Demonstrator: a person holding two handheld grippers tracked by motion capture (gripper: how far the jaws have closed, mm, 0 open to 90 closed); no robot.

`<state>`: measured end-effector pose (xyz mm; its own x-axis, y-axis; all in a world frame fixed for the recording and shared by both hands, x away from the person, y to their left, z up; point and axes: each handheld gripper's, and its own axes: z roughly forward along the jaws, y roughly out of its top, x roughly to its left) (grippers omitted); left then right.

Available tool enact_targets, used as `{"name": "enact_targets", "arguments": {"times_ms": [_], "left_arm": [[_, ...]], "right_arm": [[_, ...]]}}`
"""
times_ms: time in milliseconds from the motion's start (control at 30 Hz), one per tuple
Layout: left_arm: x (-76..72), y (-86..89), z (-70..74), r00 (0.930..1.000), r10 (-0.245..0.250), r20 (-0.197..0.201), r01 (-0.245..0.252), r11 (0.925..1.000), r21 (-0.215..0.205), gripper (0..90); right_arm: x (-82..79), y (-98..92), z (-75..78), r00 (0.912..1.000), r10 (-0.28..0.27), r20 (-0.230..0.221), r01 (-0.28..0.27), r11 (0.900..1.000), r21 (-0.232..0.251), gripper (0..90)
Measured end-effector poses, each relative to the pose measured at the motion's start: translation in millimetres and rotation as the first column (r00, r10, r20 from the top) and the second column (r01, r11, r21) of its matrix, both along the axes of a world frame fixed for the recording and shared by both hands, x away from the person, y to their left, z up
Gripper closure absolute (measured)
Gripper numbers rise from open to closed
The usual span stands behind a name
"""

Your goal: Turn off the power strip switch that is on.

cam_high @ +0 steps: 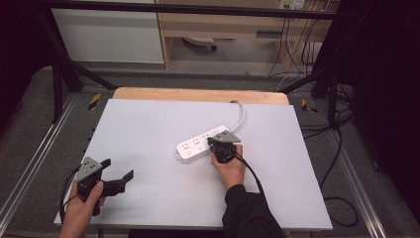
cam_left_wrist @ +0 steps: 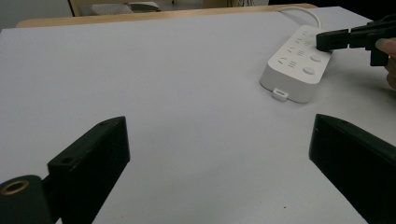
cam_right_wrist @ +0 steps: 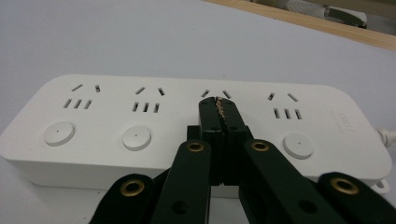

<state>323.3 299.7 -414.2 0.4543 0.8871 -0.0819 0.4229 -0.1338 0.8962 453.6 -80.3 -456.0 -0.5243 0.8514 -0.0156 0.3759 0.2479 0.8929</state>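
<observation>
White power strip (cam_high: 204, 144) lies mid-table under the right gripper (cam_right_wrist: 218, 109), its jaws pressed together, while the left gripper (cam_high: 120, 178) rests wide open near left.

Probably a lab, black metal frame (cam_high: 64, 64), trailing cables (cam_high: 341, 148), white-topped table (cam_high: 148, 129)

Even overhead light is washing the white table (cam_high: 148, 129) bright; shadows are lying soft, the room's side edges are falling dark, and near jaws are blurring slightly.

Left gripper (cam_high: 118, 179) jaws spread wide; right gripper (cam_right_wrist: 218, 108) jaws closed together.
</observation>
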Motion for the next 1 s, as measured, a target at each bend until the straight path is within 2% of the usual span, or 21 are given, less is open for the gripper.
{"name": "enact_targets", "arguments": {"times_ms": [300,733,867,1000], "left_arm": [[0.2,0.1,-0.2,1.0,0.001,-0.001,-0.001,1.0,0.003,5.0],[0.9,-0.3,-0.8,1.0,-0.002,-0.003,0.002,1.0,0.004,5.0],[1.0,0.5,-0.8,1.0,-0.001,-0.006,0.001,1.0,0.006,5.0],[1.2,-0.1,-1.1,1.0,0.002,-0.005,-0.002,1.0,0.003,5.0]], "right_arm": [[0.0,-1.8,-1.6,1.0,0.001,0.003,-0.001,1.0,0.02,90.0],[1.2,-0.8,1.2,1.0,0.005,-0.008,-0.005,1.0,0.003,90.0],[1.8,-2.6,1.5,0.9995,0.027,-0.015,-0.027,1.0,0.011,90.0],[1.9,-2.1,2.7,0.9994,0.03,-0.016,-0.03,1.0,-0.002,90.0]]}}
